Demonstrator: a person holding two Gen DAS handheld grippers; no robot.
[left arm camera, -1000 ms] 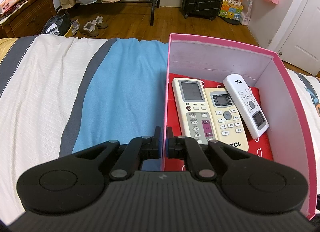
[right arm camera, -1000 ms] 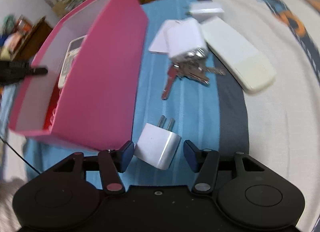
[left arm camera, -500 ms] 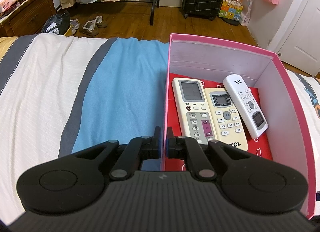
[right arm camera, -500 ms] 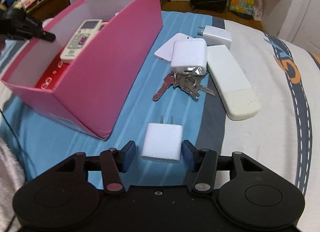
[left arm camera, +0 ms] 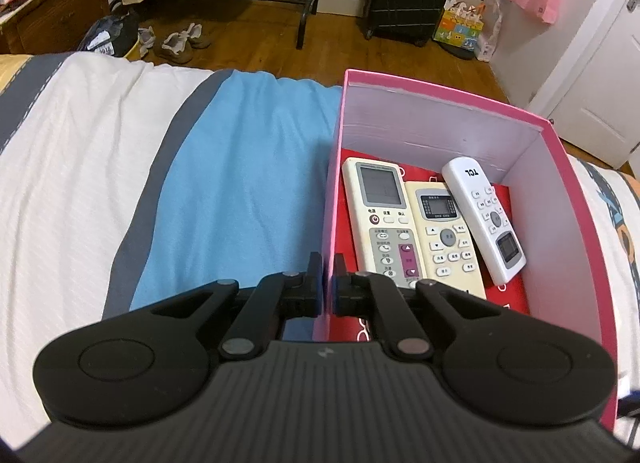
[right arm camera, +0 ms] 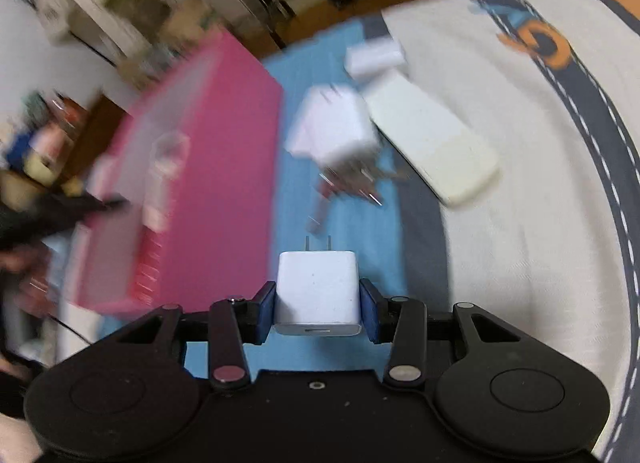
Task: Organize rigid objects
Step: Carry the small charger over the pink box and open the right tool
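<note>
Lifted off the bed [right arm camera: 520,223] since earlier, the charger [right arm camera: 317,287] is clamped between the closing right gripper [right arm camera: 317,311] pads. The box [left arm camera: 552,199] wall is pinched by the left gripper [left arm camera: 327,283].

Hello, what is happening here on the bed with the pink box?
A person is tidying small items into the pink box. The left gripper is clamped on the box's wall. The right gripper is closing on a white charger plug. Three remotes already lie inside; keys and other white items wait on the bed.
</note>
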